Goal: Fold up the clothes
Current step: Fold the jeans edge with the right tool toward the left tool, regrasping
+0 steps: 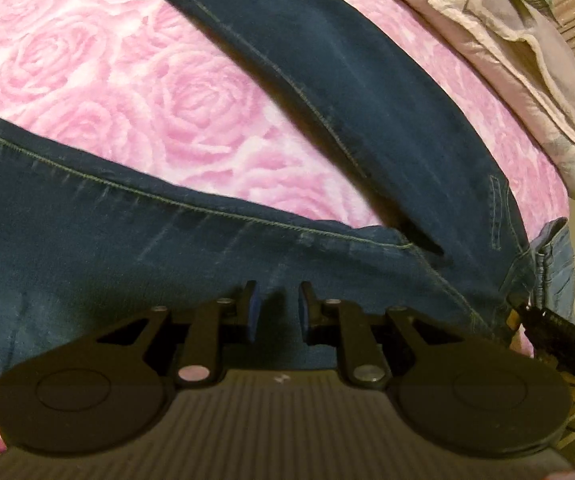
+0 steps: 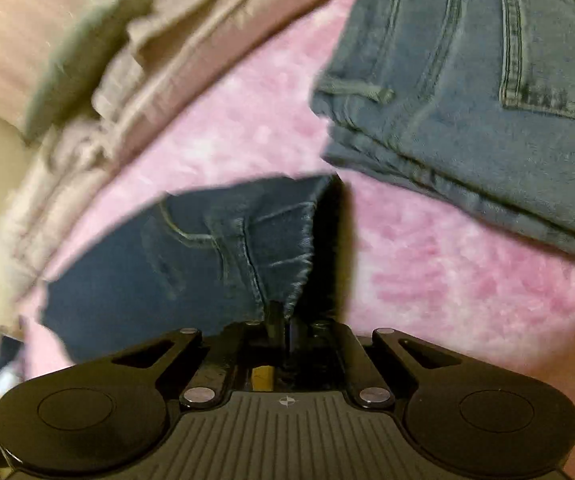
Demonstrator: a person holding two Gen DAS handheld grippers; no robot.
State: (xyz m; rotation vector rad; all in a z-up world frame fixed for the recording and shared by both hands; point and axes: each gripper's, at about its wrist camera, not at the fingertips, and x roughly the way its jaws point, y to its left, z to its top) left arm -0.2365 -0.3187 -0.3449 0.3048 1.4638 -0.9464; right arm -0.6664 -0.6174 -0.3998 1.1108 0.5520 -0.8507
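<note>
We grip the dark jeans (image 2: 175, 256) at the waist.
Right gripper (image 2: 283, 320) clamped on denim; legs run toward ten o'clock from our left gripper (image 1: 275, 304), slightly parted, holding nothing.

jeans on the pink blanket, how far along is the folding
Done: a lighter pair of jeans lies folded flat on the pink rose blanket. In hand: the right gripper is shut on an edge of the dark jeans, while the left gripper sits over them, jaws slightly apart. Left: the dark legs are splayed, and crumpled beige fabric lies beyond.
</note>
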